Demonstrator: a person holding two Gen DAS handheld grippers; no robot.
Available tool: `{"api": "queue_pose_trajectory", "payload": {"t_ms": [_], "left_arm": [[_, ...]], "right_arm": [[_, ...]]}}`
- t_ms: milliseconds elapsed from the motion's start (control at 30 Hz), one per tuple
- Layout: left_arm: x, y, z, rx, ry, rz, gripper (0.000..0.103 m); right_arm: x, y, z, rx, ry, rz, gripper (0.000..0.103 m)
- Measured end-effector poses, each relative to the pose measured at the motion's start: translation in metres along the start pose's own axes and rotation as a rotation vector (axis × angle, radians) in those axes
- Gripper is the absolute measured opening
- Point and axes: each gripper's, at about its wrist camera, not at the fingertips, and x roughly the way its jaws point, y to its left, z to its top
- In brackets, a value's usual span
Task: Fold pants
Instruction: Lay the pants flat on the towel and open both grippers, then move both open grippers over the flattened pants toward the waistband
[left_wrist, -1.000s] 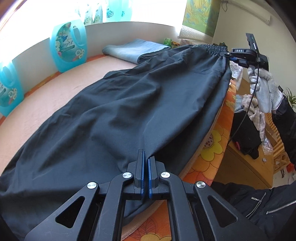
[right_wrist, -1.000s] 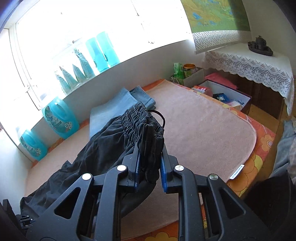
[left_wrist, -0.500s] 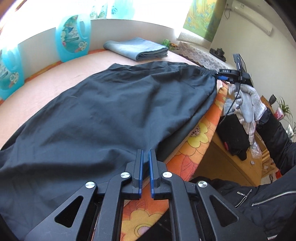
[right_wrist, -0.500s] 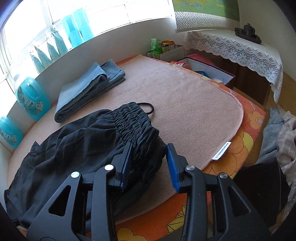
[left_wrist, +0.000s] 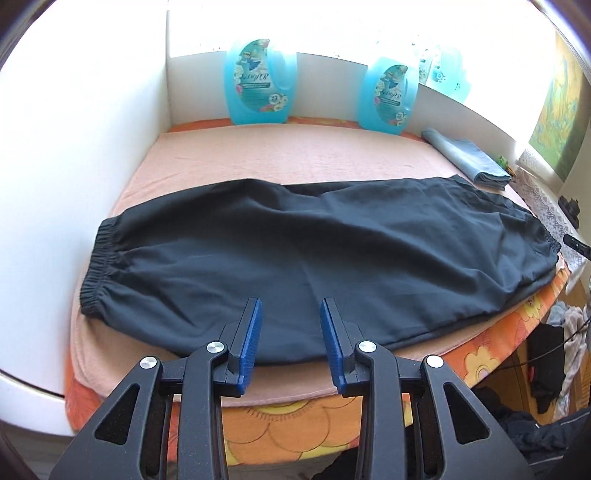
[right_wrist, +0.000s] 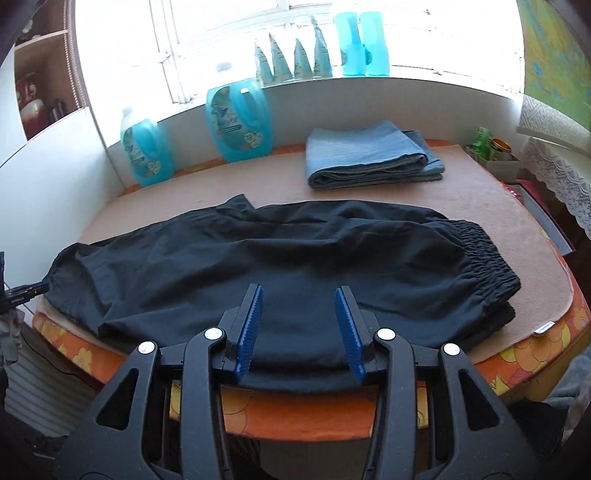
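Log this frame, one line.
phase: pants laid lengthwise | left gripper: open | right gripper: open | black pants: flat on mat, released

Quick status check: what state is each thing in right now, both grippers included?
Pants: laid flat lengthwise on the mat, legs stacked, not held.
Left gripper: open, empty, at the near edge of the pants.
Right gripper: open, empty, over the pants' near edge.
Blue cloth: folded, lying behind the pants.
Jugs: upright by the wall.

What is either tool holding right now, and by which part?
Nothing. The left tool and right tool are both open, with no cloth between their jaws; the black pants lie flat on the pink mat.
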Motion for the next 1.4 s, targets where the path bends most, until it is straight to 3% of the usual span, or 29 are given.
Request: {"api": "queue_pose_trajectory", "payload": {"t_ms": [300, 433, 567, 733, 867, 1033, 1100, 1300, 1400], "left_arm": [[0.020, 0.054, -0.002, -0.141, 0.006, 0.142, 0.035], [0.037, 0.081, -0.015, -0.187, 0.078, 0.268, 0.037], [0.030, 0.088, -0.020, -0.172, 0.050, 0.372, 0.041], [0.024, 0.091, -0.017, -0.151, 0.035, 0.434, 0.041], [0.008, 0.066, 0.003, -0.092, -0.041, 0.381, 0.041], [0.005, 0.021, 0.045, -0.019, -0.108, 0.224, 0.041], [0.014, -0.001, 0.061, 0.027, -0.114, 0.162, 0.041], [0.057, -0.050, 0.084, 0.137, -0.060, 0.042, 0.041], [0.070, -0.054, 0.087, 0.142, -0.040, 0.048, 0.041]], "right_arm": [[0.048, 0.046, -0.019, -0.130, 0.122, 0.079, 0.043], [0.059, 0.044, -0.023, -0.130, 0.160, 0.069, 0.043], [0.066, 0.038, -0.026, -0.134, 0.190, 0.058, 0.043], [0.064, 0.035, -0.026, -0.133, 0.221, 0.076, 0.043], [0.044, 0.032, -0.003, -0.125, 0.159, 0.111, 0.043], [0.043, 0.028, 0.045, -0.143, 0.096, 0.115, 0.044], [0.056, 0.024, 0.068, -0.139, 0.097, 0.135, 0.051], [0.137, 0.020, 0.132, -0.118, 0.232, 0.209, 0.054], [0.185, 0.024, 0.149, -0.112, 0.311, 0.227, 0.054]]}}
